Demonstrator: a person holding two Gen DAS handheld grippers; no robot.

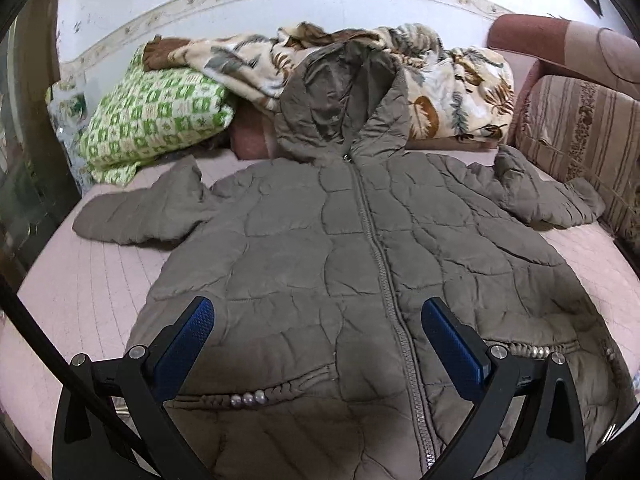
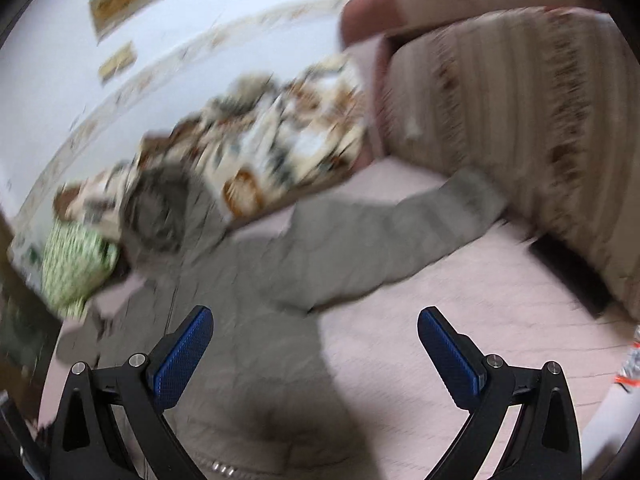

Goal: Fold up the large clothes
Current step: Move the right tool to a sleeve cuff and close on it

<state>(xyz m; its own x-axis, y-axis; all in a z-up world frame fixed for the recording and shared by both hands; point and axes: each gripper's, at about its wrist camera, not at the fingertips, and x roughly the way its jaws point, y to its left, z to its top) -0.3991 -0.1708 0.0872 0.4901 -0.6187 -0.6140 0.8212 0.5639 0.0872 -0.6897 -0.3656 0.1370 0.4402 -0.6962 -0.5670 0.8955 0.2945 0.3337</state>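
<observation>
Two claws, left (image 1: 318, 312) and right (image 2: 315, 322), gape wide, empty, above a zipped jacket (image 1: 360, 264) lying flat on the bed (image 1: 80, 288), hood (image 1: 340, 92) at 12 o'clock.

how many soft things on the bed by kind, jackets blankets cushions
jacket: 1
blankets: 2, green checked and leaf print
striped cushion: 1
total: 4
</observation>
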